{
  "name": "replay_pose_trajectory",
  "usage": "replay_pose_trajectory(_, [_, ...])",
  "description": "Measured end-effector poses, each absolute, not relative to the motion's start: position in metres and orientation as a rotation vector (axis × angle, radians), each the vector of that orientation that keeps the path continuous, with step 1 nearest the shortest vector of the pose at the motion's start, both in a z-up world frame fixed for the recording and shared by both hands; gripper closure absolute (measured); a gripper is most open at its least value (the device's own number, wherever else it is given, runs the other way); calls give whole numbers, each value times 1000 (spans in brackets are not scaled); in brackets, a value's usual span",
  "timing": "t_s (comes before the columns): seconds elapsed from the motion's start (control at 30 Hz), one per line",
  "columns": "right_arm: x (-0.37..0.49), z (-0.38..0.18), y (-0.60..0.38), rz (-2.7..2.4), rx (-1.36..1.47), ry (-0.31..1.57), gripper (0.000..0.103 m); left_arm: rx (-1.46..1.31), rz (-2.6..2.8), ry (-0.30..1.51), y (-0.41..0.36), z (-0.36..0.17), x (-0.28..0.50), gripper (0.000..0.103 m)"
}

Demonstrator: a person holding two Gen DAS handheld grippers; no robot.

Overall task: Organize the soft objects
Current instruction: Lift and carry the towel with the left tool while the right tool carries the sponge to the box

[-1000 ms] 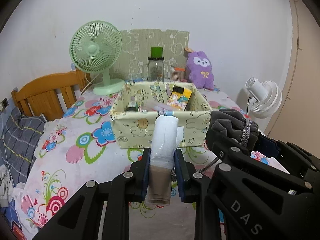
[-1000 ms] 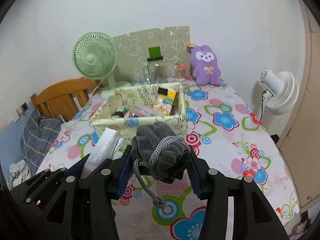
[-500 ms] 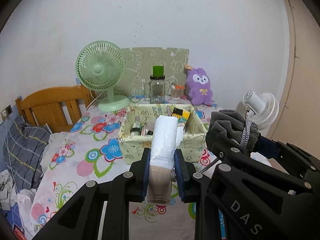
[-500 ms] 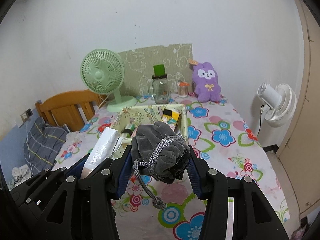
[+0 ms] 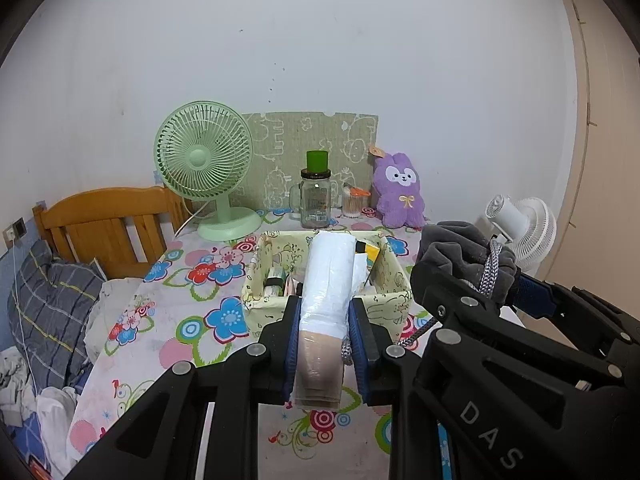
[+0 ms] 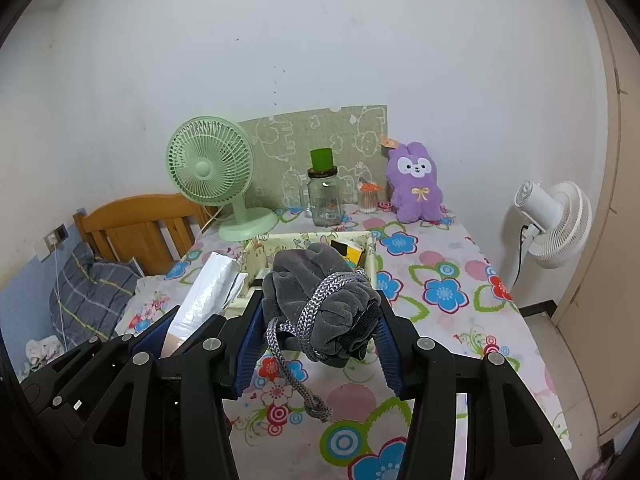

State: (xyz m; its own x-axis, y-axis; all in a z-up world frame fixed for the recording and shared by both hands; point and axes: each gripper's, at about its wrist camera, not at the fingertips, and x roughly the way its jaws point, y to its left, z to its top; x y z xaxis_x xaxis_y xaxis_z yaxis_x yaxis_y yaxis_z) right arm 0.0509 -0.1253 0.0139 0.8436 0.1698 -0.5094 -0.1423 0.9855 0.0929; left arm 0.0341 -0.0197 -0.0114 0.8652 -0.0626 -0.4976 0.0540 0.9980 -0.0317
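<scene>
My left gripper (image 5: 325, 322) is shut on a white plastic-wrapped packet (image 5: 328, 280) with a beige lower end, held upright above the flowered bedsheet. My right gripper (image 6: 320, 320) is shut on a grey drawstring pouch (image 6: 320, 300) whose braided cord (image 6: 296, 380) hangs down. Both are raised in front of a pale yellow fabric box (image 5: 384, 300), which holds several small packets. The box also shows in the right wrist view (image 6: 260, 246). The packet shows in the right wrist view (image 6: 208, 292), and the pouch in the left wrist view (image 5: 460, 248).
At the back stand a green fan (image 5: 204, 168), a glass jar with a green lid (image 5: 316, 196), a small cotton-swab pot (image 5: 352, 204) and a purple plush rabbit (image 5: 400, 192). A wooden headboard (image 5: 108, 224) and grey pillow (image 5: 52, 304) are left. A white fan (image 6: 556, 220) stands right.
Both grippers have lifted and drawn back from the box with their loads held; the box now looks smaller and farther away.
</scene>
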Motion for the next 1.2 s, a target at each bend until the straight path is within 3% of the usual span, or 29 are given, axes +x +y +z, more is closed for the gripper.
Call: replay_pose_trajectory(1.2, [131, 12, -123, 177, 62, 552, 49, -25, -28, 532, -17, -11, 107, 81])
